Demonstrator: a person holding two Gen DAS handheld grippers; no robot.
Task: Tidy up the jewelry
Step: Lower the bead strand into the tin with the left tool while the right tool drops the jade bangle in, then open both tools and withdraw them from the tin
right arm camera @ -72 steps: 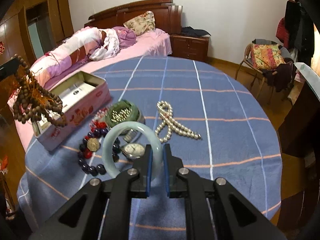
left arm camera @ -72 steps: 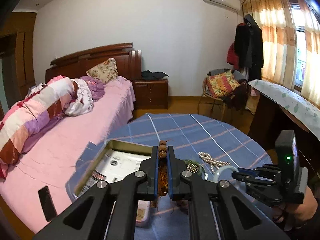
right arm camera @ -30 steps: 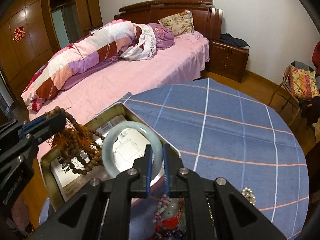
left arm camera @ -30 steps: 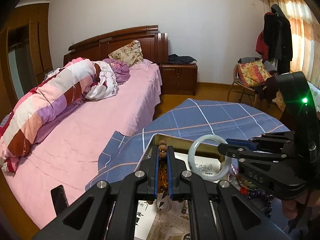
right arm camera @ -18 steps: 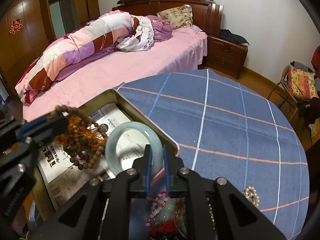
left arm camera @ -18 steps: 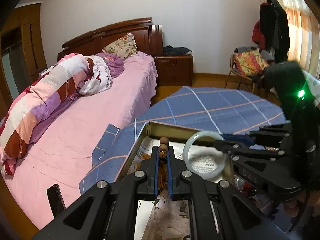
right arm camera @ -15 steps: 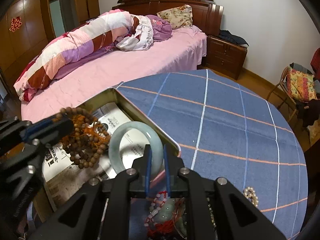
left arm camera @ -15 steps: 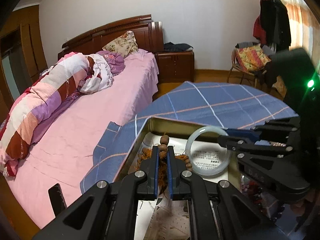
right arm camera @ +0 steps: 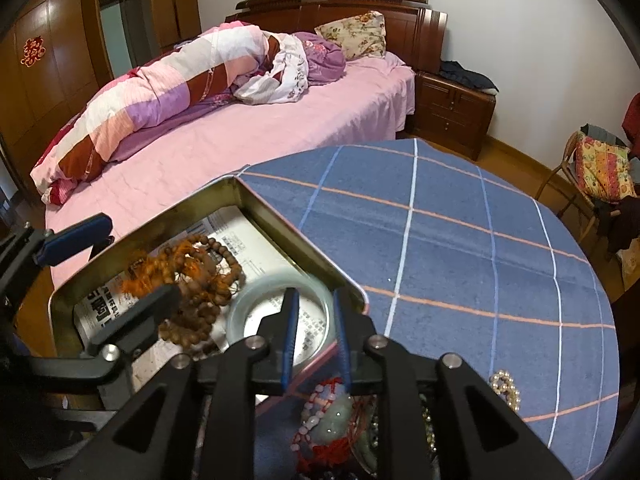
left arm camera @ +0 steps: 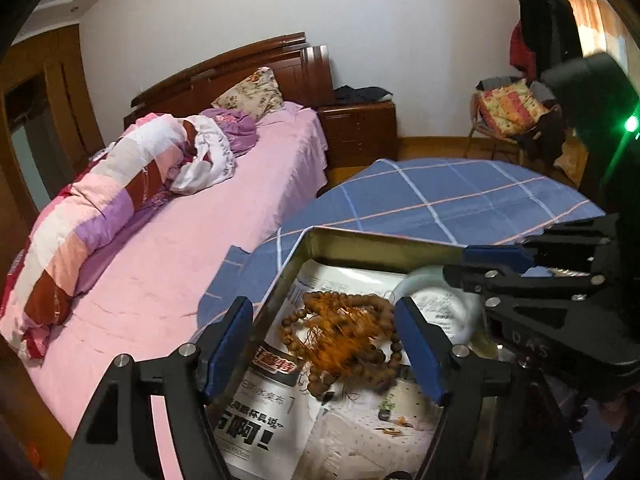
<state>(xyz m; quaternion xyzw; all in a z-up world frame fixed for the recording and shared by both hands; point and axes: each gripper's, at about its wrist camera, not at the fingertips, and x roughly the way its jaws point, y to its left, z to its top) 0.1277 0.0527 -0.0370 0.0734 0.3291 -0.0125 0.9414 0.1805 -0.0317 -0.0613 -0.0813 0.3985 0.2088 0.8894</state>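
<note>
The newspaper-lined rectangular metal tin (right arm camera: pixel 288 236) on my bench (right arm camera: pixel 460 220) holds brown wooden prayer beads (left arm camera: pixel 344 336) and a pale jade bangle (right arm camera: pixel 276 284). My left tongs (left arm camera: pixel 324 344) and right tongs (right arm camera: pixel 314 326) are both opening, pinching nothing.

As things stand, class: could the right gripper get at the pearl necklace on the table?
Probably yes. The right gripper, jaws opening over the bangle in the tin, sits near the pearl necklace, with only bare tablecloth around it.
</note>
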